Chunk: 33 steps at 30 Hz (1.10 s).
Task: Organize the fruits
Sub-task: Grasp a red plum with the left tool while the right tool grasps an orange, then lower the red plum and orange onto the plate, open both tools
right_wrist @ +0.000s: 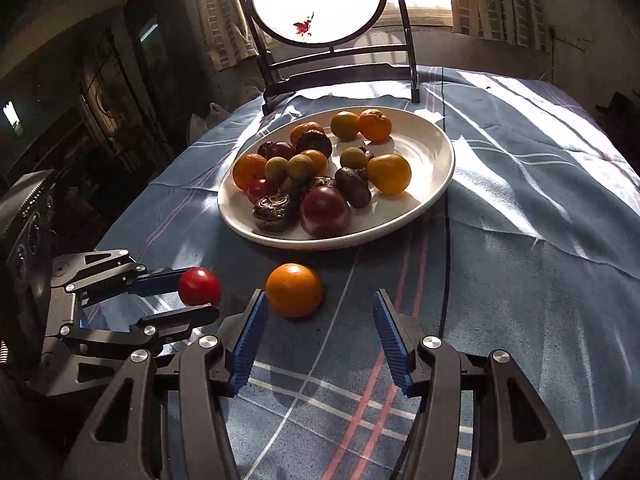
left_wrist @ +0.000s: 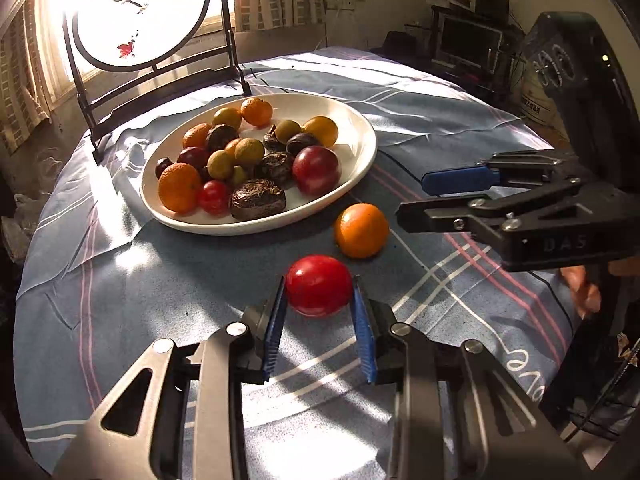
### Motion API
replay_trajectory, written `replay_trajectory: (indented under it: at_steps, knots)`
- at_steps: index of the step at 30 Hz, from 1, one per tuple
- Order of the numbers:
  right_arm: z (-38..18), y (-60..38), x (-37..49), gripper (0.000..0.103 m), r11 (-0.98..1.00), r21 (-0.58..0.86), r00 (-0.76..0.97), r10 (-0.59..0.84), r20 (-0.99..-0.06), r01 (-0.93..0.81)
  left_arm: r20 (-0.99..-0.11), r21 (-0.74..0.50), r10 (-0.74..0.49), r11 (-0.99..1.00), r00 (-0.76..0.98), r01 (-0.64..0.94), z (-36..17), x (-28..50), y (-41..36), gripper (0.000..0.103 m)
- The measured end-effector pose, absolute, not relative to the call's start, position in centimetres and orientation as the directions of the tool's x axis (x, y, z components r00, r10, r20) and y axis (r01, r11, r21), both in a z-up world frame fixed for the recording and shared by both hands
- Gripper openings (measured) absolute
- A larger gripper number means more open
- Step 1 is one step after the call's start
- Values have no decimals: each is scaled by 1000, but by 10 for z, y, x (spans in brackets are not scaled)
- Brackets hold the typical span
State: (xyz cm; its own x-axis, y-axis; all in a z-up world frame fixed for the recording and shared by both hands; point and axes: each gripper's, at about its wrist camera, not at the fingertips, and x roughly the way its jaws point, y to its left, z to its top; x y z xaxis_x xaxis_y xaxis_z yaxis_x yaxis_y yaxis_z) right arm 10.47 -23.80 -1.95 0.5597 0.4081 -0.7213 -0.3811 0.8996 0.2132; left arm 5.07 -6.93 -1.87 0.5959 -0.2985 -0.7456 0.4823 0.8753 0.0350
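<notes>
Left gripper (left_wrist: 319, 286) level, clasping red fruit (left_wrist: 319, 285); right gripper (right_wrist: 320, 300) (agape) hovers.

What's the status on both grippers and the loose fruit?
Left gripper shut on red tomato. Right gripper open, orange just ahead on tablecloth. Plate path unobstructed.

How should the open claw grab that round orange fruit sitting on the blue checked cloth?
Grip the round orange fruit across its widest middle, one pad on each side. Come from the near side, the way the right gripper already points: the white plate blocks the far side and the left gripper, pinching the red fruit, sits close on its left.
</notes>
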Motion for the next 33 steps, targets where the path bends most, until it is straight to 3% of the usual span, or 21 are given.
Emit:
replay_trajectory:
  at_steps: [5,6,7,17,29,33]
  knots:
    - [-36,-206,121,54,901,163,525,373,-765,-403,-733,31,-292,888,614,458,-11,39,-53,31]
    - [-40,-203,125,51,902,163,512,367,-776,-400,-731,28,-291,891,617,453,-11,39,-51,31]
    - [-44,-201,127,39,901,174,490,369,-789,-398,-730,22,-292,894,618,448,-11,39,-48,31]
    - [1,-262,113,39,907,261,636,419,-648,-332,-684,-27,-325,906,654,422,0,60,-50,31]
    - [33,-266,214,39,933,242,697,360,-620,-266,-676,-23,-275,935,683,354,18,177,-90,33]
    - [34,-254,236,45,939,222,708,343,-617,-262,-672,-27,-233,956,703,291,13,200,-82,62]
